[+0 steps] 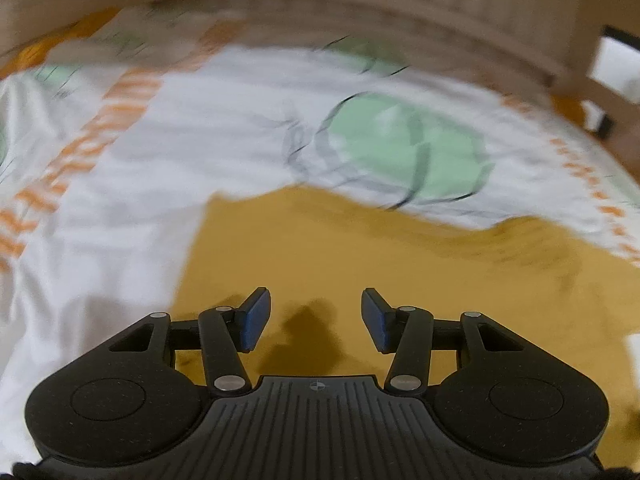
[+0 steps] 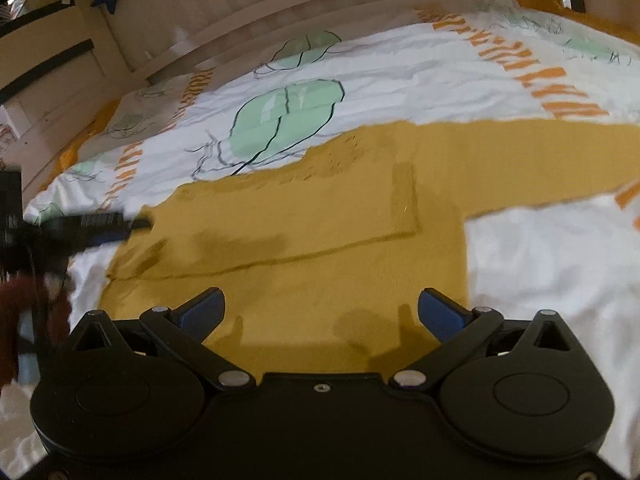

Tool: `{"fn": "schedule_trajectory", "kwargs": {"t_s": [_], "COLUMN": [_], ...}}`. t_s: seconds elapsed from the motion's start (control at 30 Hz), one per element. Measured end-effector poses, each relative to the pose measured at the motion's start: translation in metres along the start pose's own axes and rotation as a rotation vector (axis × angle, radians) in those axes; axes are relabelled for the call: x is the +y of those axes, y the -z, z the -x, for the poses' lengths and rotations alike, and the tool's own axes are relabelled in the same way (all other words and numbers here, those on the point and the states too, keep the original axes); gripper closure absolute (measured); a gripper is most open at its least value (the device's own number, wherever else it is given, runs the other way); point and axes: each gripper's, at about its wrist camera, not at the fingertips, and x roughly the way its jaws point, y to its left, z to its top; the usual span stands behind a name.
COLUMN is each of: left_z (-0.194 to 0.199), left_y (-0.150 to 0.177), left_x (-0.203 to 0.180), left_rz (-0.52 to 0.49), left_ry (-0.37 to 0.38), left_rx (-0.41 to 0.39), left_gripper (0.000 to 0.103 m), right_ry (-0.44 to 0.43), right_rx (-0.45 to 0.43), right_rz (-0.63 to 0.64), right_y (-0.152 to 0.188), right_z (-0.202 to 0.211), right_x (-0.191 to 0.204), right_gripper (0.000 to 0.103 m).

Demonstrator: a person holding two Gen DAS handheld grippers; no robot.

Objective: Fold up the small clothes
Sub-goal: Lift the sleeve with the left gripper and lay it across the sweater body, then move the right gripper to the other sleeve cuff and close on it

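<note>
Left wrist view is blurring the mustard sweater lying on the patterned duvet; the left gripper is hovering over it, fingers apart and gripping nothing. Right wrist view is showing the right gripper spread wide above the flat garment, whose sleeve is running off-frame right.

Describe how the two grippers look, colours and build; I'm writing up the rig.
Both look alike. The left gripper and right gripper have matte black bodies with ribbed or smooth centre plates, two rounded housings with circular recesses, black linkage bars joined by silver pins, and blue pads on the fingers. In the right wrist view, a dark red sleeve shows behind the left gripper; no cables are clearly visible.
</note>
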Motion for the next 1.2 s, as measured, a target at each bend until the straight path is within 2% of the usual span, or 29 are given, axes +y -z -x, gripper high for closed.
{"fn": "schedule_trajectory", "kwargs": {"t_s": [0.07, 0.17, 0.37, 0.47, 0.53, 0.67, 0.93, 1.03, 1.1, 1.2], "left_z": [-0.011, -0.012, -0.006, -0.002, 0.000, 0.007, 0.005, 0.001, -0.002, -0.011], "left_y": [0.008, 0.022, 0.035, 0.033, 0.029, 0.023, 0.022, 0.026, 0.028, 0.033], "left_x": [0.016, 0.033, 0.015, 0.007, 0.006, -0.009, -0.088, -0.116, -0.131, -0.151], "left_rz": [0.033, 0.062, -0.007, -0.027, -0.003, 0.028, -0.065, -0.095, -0.110, -0.155], "left_ry": [-0.045, -0.013, -0.073, -0.101, -0.101, -0.040, 0.125, 0.156, 0.186, 0.184], "left_rx": [0.029, -0.006, -0.068, -0.061, -0.048, -0.039, -0.004, 0.010, 0.023, 0.043], "left_gripper": [0.055, 0.055, 0.053, 0.053, 0.053, 0.053, 0.052, 0.052, 0.052, 0.052], "right_ry": [0.012, 0.044, 0.122, 0.177, 0.210, 0.271, 0.412, 0.462, 0.489, 0.530], "right_rx": [-0.005, -0.022, -0.054, -0.073, -0.086, -0.108, -0.136, -0.125, -0.108, -0.083], "right_rz": [-0.007, -0.016, -0.022, -0.036, -0.051, -0.088, -0.224, -0.283, -0.329, -0.397], "right_y": [-0.007, -0.016, -0.028, -0.035, -0.041, -0.054, -0.085, -0.095, -0.101, -0.108], "right_z": [-0.006, -0.009, 0.000, 0.009, 0.017, 0.033, 0.058, 0.061, 0.061, 0.059], "right_x": [-0.005, -0.013, -0.036, -0.053, -0.067, -0.101, -0.187, -0.225, -0.251, -0.286], "right_gripper": [0.001, 0.001, 0.001, 0.001, 0.001, 0.001, 0.001, 0.002, 0.014, 0.017]}}
